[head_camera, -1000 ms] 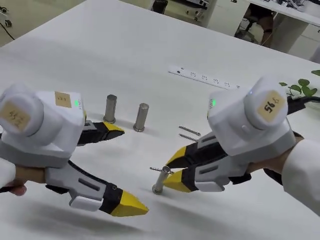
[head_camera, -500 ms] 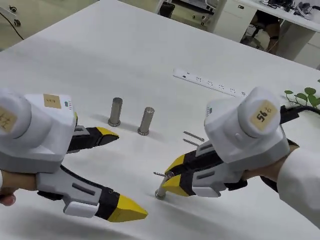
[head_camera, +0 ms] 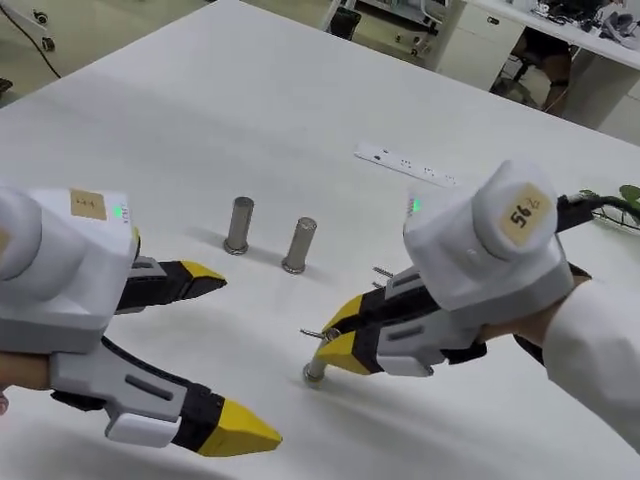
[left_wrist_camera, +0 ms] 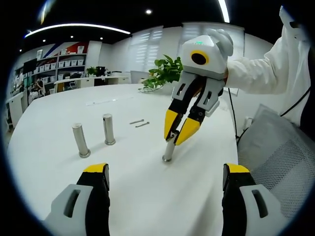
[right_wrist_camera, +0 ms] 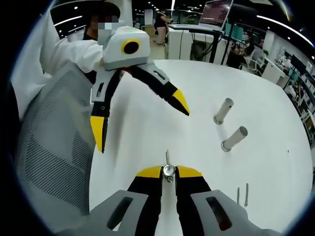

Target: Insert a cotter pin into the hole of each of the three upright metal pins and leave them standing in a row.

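Grip on near pin (head_camera: pixel 317 368), cotter pin (head_camera: pixel 313 334) through.
My right gripper (head_camera: pixel 335 335) has closed its jaws on it at 6 o'clock; left gripper (head_camera: pixel 240 355) jaws wide; two pins (head_camera: pixel 299 245) left.

Handwritten "596", roughly, on tan sticker (head_camera: pixel 527 212) atop right gripper (head_camera: pixel 335 336), label (head_camera: pixel 88 204) on left gripper (head_camera: pixel 241 356) illegible

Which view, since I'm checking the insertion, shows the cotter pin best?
The right gripper view: the cotter pin pokes out past the metal pin between the right tongs. The head view shows a small tip; in the left gripper view the tongs cover it.
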The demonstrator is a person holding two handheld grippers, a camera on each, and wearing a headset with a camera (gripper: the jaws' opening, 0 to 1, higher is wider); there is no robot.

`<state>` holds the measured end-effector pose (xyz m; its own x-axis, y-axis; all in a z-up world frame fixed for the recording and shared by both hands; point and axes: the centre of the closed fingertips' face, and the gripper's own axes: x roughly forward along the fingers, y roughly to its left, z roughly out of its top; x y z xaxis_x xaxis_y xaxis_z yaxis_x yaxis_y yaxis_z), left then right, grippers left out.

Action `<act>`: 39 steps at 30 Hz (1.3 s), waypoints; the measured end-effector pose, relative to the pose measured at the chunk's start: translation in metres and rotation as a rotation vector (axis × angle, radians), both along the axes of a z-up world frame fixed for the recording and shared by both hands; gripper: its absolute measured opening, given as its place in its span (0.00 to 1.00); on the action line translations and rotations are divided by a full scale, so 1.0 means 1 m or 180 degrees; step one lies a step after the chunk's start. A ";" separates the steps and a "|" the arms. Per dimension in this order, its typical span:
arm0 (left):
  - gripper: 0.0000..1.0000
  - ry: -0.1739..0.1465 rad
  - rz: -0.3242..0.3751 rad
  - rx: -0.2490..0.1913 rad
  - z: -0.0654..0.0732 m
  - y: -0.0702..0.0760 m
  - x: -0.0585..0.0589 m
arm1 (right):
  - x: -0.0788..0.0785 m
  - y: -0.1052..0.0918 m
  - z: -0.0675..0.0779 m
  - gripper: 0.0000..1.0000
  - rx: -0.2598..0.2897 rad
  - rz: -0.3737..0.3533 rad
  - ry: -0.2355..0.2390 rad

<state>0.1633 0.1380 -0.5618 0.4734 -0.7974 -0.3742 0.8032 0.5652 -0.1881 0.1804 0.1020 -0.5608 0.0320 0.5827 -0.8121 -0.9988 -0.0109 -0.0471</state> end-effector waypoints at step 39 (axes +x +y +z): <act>0.90 0.0010 0.0255 -0.0098 0.021 0.026 0.010 | 0.027 0.025 -0.002 0.05 0.0059 0.0019 0.0007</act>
